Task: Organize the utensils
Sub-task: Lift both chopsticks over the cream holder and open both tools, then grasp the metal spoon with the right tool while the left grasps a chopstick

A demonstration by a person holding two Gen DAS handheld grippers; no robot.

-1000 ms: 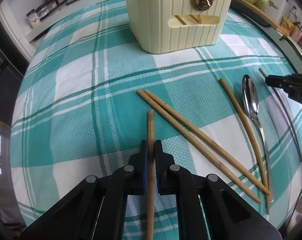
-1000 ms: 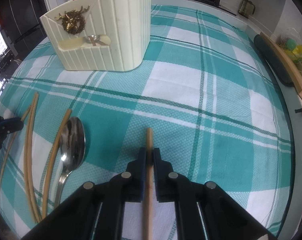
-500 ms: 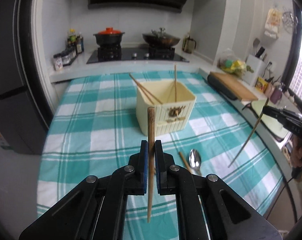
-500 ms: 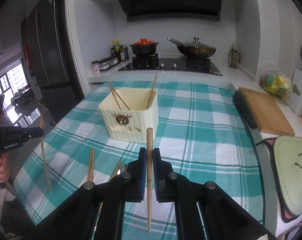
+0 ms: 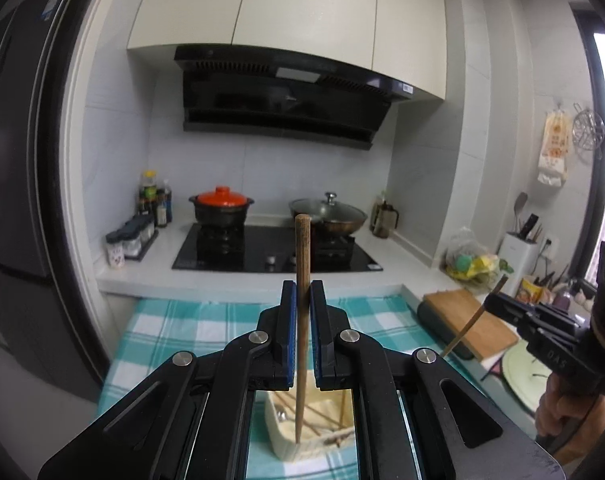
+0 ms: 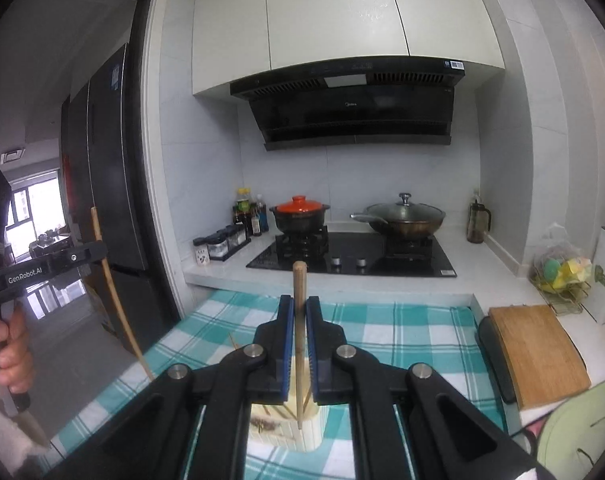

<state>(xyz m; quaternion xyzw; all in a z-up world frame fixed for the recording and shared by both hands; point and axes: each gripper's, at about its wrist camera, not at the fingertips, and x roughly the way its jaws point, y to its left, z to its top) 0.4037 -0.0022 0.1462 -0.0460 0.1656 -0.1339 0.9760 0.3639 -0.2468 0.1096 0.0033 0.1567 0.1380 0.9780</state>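
Pinching upright chopsticks [image 5: 302, 280] [image 6: 299, 320]: left gripper [image 5: 302, 300], right gripper [image 6: 299, 312].

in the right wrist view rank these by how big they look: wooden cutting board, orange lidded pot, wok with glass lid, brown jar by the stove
Largest to smallest as they appear:
1. wooden cutting board, though it lies nearer the camera
2. wok with glass lid
3. orange lidded pot
4. brown jar
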